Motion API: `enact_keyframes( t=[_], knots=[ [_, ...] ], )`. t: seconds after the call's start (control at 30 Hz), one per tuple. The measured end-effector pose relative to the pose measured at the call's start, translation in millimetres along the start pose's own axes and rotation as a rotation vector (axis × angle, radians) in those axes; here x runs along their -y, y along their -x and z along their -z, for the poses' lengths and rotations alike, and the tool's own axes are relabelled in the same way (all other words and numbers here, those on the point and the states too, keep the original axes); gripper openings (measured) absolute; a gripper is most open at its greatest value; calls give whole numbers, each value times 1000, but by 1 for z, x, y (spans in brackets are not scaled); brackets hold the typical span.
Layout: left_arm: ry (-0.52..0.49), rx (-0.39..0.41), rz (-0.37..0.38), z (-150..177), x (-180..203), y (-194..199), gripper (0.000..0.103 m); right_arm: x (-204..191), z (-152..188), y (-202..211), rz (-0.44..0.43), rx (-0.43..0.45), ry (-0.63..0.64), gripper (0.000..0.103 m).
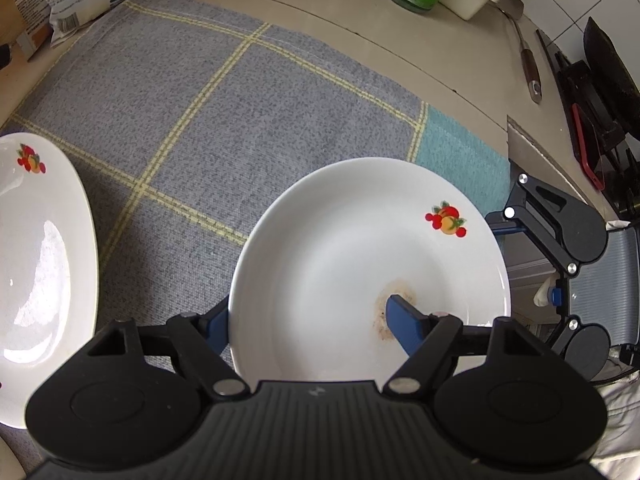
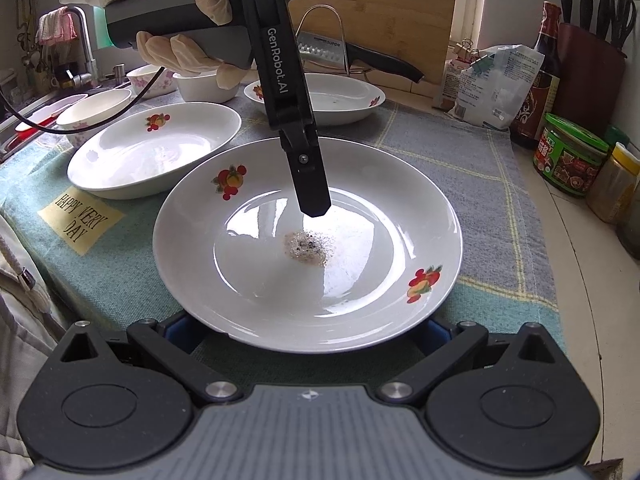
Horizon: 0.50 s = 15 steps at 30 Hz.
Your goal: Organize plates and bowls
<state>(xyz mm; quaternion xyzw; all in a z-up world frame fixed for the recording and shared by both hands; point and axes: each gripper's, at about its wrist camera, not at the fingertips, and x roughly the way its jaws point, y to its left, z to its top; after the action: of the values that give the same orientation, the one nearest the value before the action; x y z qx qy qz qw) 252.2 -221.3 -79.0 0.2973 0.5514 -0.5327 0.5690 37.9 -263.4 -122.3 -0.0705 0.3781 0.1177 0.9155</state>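
A white plate with fruit prints and a brown stain in its middle (image 1: 340, 248) (image 2: 308, 264) is between both grippers. My left gripper (image 1: 308, 320) grips its rim: one blue finger (image 1: 404, 320) lies on top inside the plate, the other (image 1: 218, 324) is under the rim; in the right wrist view that finger (image 2: 310, 184) reaches down into the plate. My right gripper (image 2: 308, 332) stands wide open at the plate's near edge, its fingers hidden under the rim. A second white plate (image 1: 36, 272) (image 2: 156, 148) lies on the cloth to the left.
A grey and teal checked cloth (image 1: 240, 100) covers the counter. A third plate (image 2: 336, 96) and several bowls (image 2: 96, 110) stand behind, by the sink. Jars and bottles (image 2: 568, 156) line the right edge. A spatula (image 1: 528, 64) and stove (image 1: 600, 120) lie beyond the cloth.
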Motion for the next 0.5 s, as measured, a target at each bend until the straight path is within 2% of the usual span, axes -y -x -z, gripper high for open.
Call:
enact_keyframes(
  t=[0.5],
  knots=[
    [1,32,-6,5,6,9,77,-1,-6,7,-5,-24,28,103]
  ],
)
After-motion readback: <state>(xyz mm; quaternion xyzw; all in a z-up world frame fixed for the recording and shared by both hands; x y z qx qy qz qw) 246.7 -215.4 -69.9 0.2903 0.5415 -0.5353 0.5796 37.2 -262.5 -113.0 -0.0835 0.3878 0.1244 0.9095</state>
